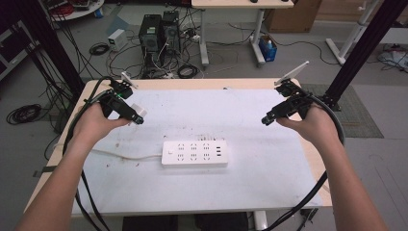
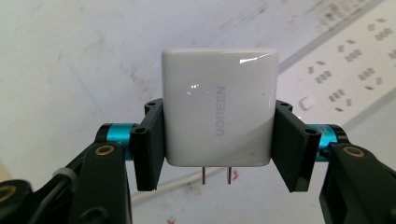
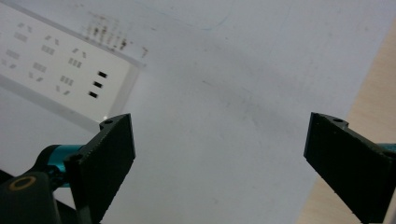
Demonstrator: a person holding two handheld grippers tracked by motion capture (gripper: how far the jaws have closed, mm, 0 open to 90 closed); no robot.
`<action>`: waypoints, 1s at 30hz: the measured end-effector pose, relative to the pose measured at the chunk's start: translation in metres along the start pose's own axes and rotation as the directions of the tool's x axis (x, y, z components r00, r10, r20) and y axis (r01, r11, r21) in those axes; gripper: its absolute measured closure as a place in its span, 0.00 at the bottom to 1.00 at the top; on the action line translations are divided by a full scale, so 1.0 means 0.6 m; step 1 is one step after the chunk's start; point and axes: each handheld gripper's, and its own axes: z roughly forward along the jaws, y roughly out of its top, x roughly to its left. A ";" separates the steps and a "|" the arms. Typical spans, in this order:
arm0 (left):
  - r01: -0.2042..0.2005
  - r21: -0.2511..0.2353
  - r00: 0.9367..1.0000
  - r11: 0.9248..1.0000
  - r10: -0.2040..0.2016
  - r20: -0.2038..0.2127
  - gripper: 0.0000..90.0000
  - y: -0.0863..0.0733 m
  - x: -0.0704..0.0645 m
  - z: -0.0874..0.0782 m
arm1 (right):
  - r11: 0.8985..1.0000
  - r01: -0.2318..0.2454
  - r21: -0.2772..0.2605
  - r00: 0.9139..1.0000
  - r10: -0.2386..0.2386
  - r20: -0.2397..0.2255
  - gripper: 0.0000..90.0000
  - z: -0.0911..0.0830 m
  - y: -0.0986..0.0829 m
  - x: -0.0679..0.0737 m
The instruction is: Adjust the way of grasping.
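i have the white charger (image 2: 219,109) clamped between the jaws of my left gripper (image 1: 136,117), held in the air above the left part of the table (image 1: 269,187), up and to the left of the power strip (image 1: 194,153); its 2 flat prongs (image 2: 215,176) stick out of the near face toward my camera in the left gripper view, so they point away from the sockets for now. my right gripper (image 1: 267,120) hangs empty over the right side of the table with its jaws spread wide, well apart from the strip. my worry is the turn: i judge the charger has to be rotated until the prongs face down, and the glossy shell is gripped only on 2 smooth sides, so it could slide or twist in the pads as i tilt. if the prongs meet the slots at a slant, they may jam or bend, or the push may shove the light strip along the table, since nothing pins it; my right gripper could steady it. the strip's cord (image 1: 126,156) trails off left beneath my arm and could snag. count: 1 charger, 2 prongs, 1 power strip, 3 small ports at its right end and what looks like 6 socket groups, 2 grippers, 1 table.
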 end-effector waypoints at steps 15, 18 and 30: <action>-0.406 -0.326 0.874 0.854 0.467 0.136 0.47 0.052 -0.121 0.023 | 0.991 -0.123 -0.060 0.935 0.096 -0.343 0.24 0.009 0.015 0.048; -0.451 -0.360 0.847 0.816 0.519 0.116 0.47 0.059 -0.143 0.031 | 0.987 -0.152 -0.058 0.897 0.113 -0.426 0.24 0.013 0.019 0.055; -0.523 -0.435 0.778 0.733 0.620 0.108 0.47 0.090 -0.221 0.053 | 0.984 -0.178 -0.032 0.790 0.123 -0.600 0.27 0.048 0.053 0.116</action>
